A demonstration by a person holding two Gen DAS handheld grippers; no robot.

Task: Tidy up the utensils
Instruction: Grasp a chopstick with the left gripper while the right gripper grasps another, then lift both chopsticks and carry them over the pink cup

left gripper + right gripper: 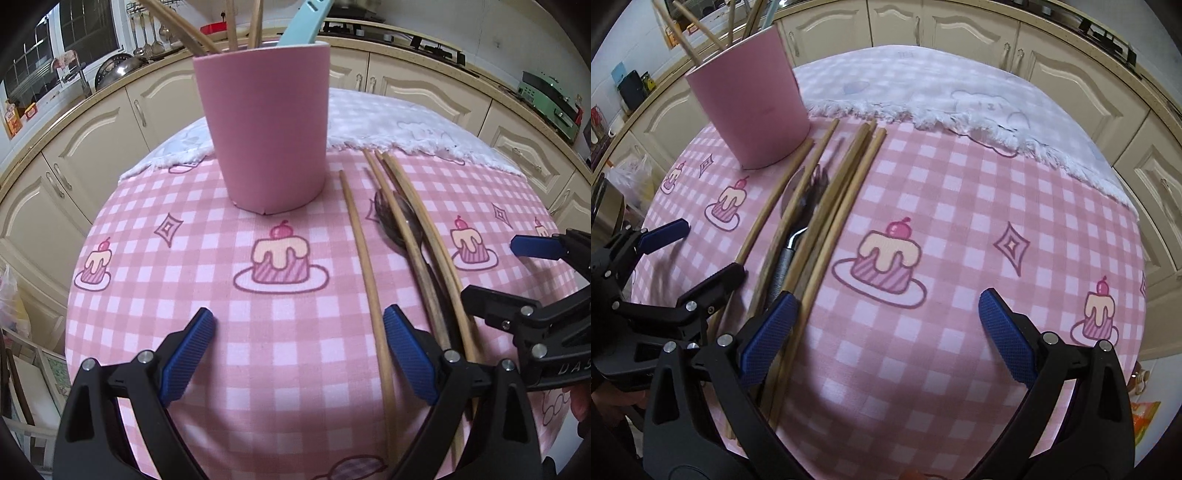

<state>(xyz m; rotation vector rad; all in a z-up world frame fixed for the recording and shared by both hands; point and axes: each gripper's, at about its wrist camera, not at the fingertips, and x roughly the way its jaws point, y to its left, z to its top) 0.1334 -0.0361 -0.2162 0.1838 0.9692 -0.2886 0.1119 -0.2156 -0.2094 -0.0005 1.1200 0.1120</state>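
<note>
A pink cup (266,129) (753,114) stands upright on the pink checked tablecloth (280,354), holding wooden chopsticks and a light blue utensil (303,22). To its right, several loose chopsticks (364,254) (842,192) lie lengthwise over a metal spoon (391,221) and a fork (812,188) with a grey handle. My left gripper (299,332) (707,249) is open and empty, its right finger between a single chopstick and the bundle. My right gripper (886,306) (495,271) is open and empty, its left finger (775,325) over the near ends of the chopsticks.
A white fringed cloth (406,125) (960,99) covers the far part of the table. Cream kitchen cabinets (74,155) curve around behind, with a stove (388,33) on the counter. The table edge drops off at left and right.
</note>
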